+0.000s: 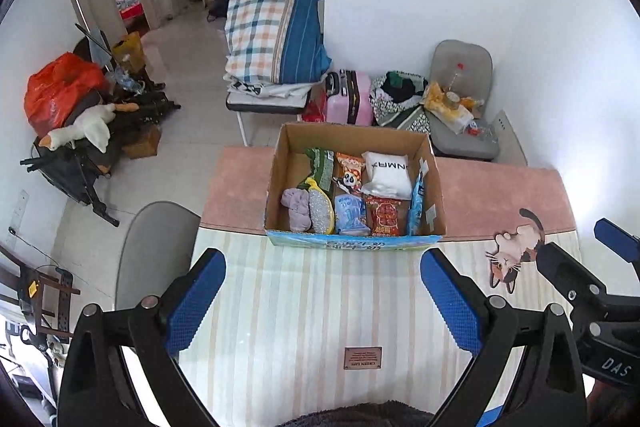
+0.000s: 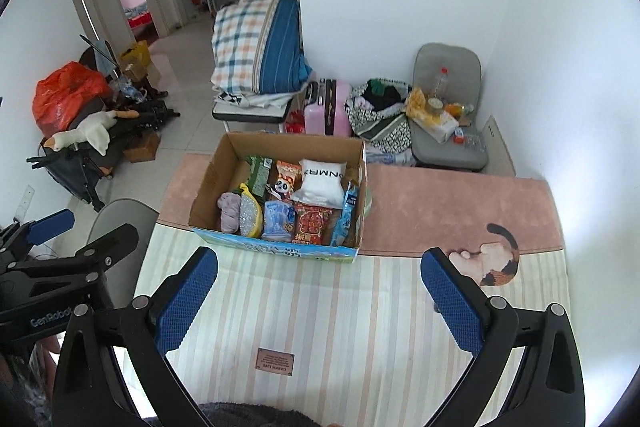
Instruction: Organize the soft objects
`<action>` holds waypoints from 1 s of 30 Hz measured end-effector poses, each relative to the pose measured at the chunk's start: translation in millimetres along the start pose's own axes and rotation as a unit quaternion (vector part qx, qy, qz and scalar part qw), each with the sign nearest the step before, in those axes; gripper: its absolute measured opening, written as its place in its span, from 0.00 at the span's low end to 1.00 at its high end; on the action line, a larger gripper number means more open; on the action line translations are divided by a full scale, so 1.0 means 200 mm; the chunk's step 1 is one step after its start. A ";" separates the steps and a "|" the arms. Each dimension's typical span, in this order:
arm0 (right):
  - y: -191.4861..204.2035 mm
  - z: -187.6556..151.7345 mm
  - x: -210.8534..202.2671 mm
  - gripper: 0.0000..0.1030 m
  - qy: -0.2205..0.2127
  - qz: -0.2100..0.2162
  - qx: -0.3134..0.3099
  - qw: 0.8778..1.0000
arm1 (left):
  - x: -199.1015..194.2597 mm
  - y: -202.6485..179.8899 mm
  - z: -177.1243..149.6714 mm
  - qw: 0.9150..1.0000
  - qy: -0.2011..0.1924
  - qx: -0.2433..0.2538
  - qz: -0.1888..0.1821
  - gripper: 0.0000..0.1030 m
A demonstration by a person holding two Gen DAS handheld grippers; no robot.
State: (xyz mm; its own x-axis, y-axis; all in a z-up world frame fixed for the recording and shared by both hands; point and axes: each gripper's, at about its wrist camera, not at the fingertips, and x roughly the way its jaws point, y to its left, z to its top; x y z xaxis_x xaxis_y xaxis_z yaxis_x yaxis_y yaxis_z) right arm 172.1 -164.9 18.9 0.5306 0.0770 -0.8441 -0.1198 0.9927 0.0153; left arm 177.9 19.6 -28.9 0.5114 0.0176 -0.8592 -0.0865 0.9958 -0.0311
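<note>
Both grippers are held low over the striped mat [image 1: 304, 307], and nothing is held. The jaws of the left gripper [image 1: 322, 279] are wide apart, and so are those of the right gripper [image 2: 318, 279]. Past them, the box [image 1: 434, 195] is set on the pink cloth [image 2: 440, 211]. The soft things are packed inside: a purple cloth [image 1: 296, 209], a white bag [image 1: 388, 173] and snack packs. Any reach should probably be made slowly from above, so nothing gets squashed. The whole cat picture [image 1: 514, 253] is seen only in the left view.
</note>
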 end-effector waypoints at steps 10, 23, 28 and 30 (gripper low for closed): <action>-0.01 -0.05 -0.25 1.00 -0.028 -0.003 -0.008 1.000 | -0.19 0.00 -0.03 0.999 -0.031 -0.004 -0.007 0.97; -0.04 0.00 -0.35 1.00 -0.056 -0.027 -0.006 0.998 | -0.27 -0.01 -0.04 0.998 -0.055 -0.005 -0.001 0.97; -0.05 0.03 -0.34 1.00 -0.061 -0.036 -0.004 0.998 | -0.25 -0.01 -0.04 0.999 -0.054 -0.004 0.000 0.97; -0.05 0.03 -0.33 1.00 -0.060 -0.037 -0.001 0.998 | -0.25 -0.02 -0.03 0.999 -0.054 -0.002 -0.001 0.97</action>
State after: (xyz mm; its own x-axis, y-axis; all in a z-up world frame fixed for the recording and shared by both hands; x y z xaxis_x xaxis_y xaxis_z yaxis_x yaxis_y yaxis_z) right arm 143.5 -179.9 78.4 0.6347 0.0140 -0.7727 -0.0774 0.9960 -0.0456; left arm 146.9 14.2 10.7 0.6015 0.0259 -0.7985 -0.0890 0.9954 -0.0348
